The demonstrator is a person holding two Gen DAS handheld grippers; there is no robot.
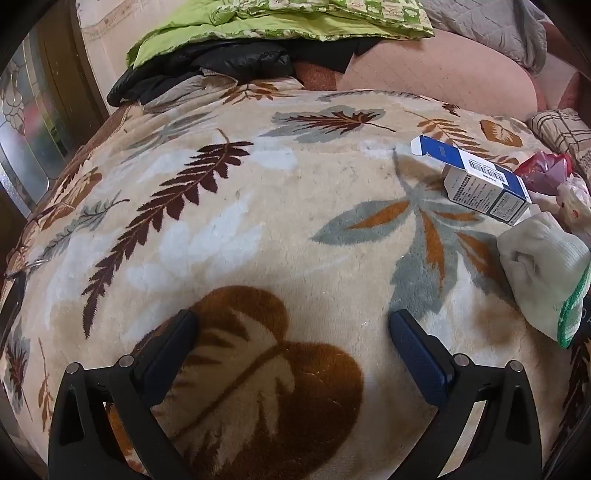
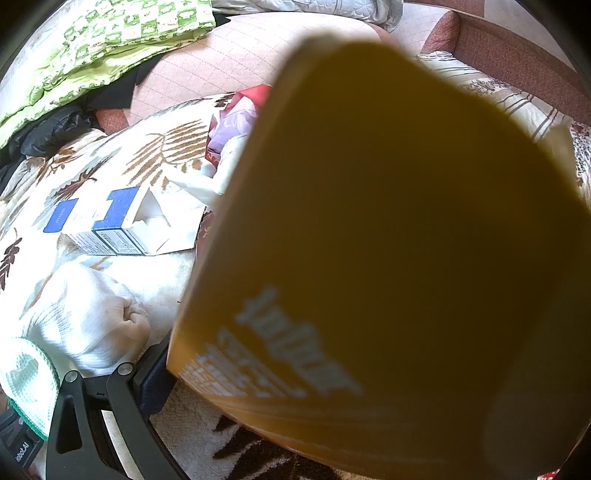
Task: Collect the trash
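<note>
We hold the yellow box (image 2: 369,240) pinched in the right tongs (image 2: 332,369), left tongs (image 1: 291,332) spread empty; the blue box (image 1: 480,181) at frame right remains uncollected.

a soft blanket with leaves (image 1: 229,229) covers the bed. a green quilt (image 1: 258,22) lies behind it. daylight is bright.

Lighting, your two views: soft, even daylight. Fisheye bending and black vignette ringed every edge. Your right view was overexposed on the blanket (image 2: 173,155); the yellow box (image 2: 388,240) was shadowed, blurred.
</note>
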